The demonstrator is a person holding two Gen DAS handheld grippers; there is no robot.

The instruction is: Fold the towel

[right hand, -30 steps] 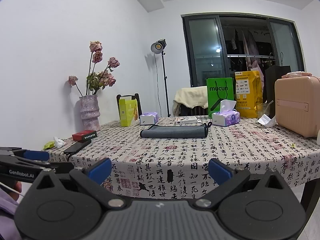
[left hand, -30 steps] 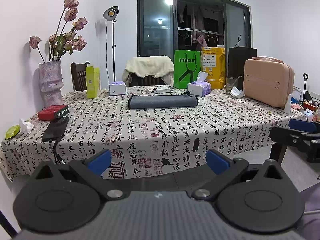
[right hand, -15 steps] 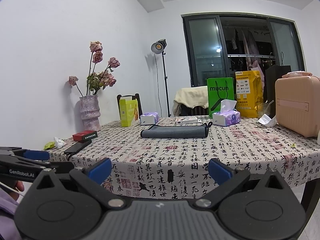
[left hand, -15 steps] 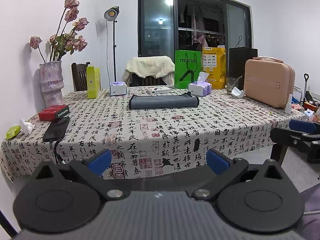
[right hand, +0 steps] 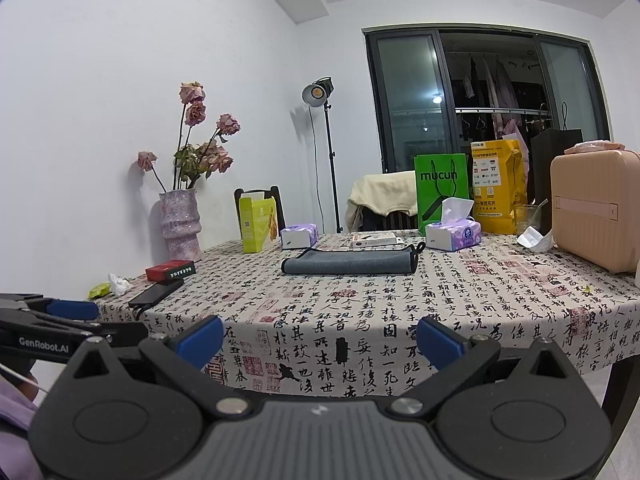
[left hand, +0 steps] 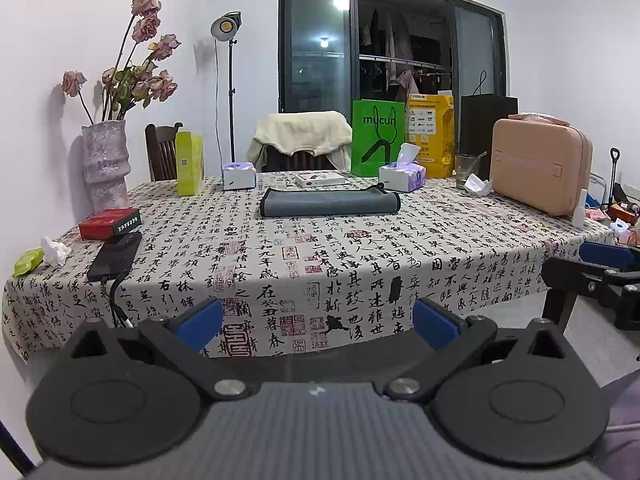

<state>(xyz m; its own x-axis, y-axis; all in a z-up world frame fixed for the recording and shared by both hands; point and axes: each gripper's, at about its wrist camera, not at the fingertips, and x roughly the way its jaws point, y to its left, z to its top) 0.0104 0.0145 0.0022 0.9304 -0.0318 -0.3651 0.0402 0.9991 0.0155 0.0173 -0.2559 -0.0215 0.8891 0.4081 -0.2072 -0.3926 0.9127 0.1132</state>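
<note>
A dark grey towel (left hand: 330,202) lies folded in a long flat strip at the middle far part of the table; it also shows in the right wrist view (right hand: 349,261). My left gripper (left hand: 318,324) is open and empty, held in front of the table's near edge, well short of the towel. My right gripper (right hand: 319,340) is open and empty, also off the table's near edge. Each gripper shows at the side of the other's view: the right one (left hand: 608,276), the left one (right hand: 52,320).
The table (left hand: 360,264) has a calligraphy-print cloth. On it stand a vase of dried roses (left hand: 105,164), a red box (left hand: 110,223), a phone (left hand: 115,255), tissue packs (left hand: 402,176), a green bag (left hand: 378,142) and a pink case (left hand: 540,170).
</note>
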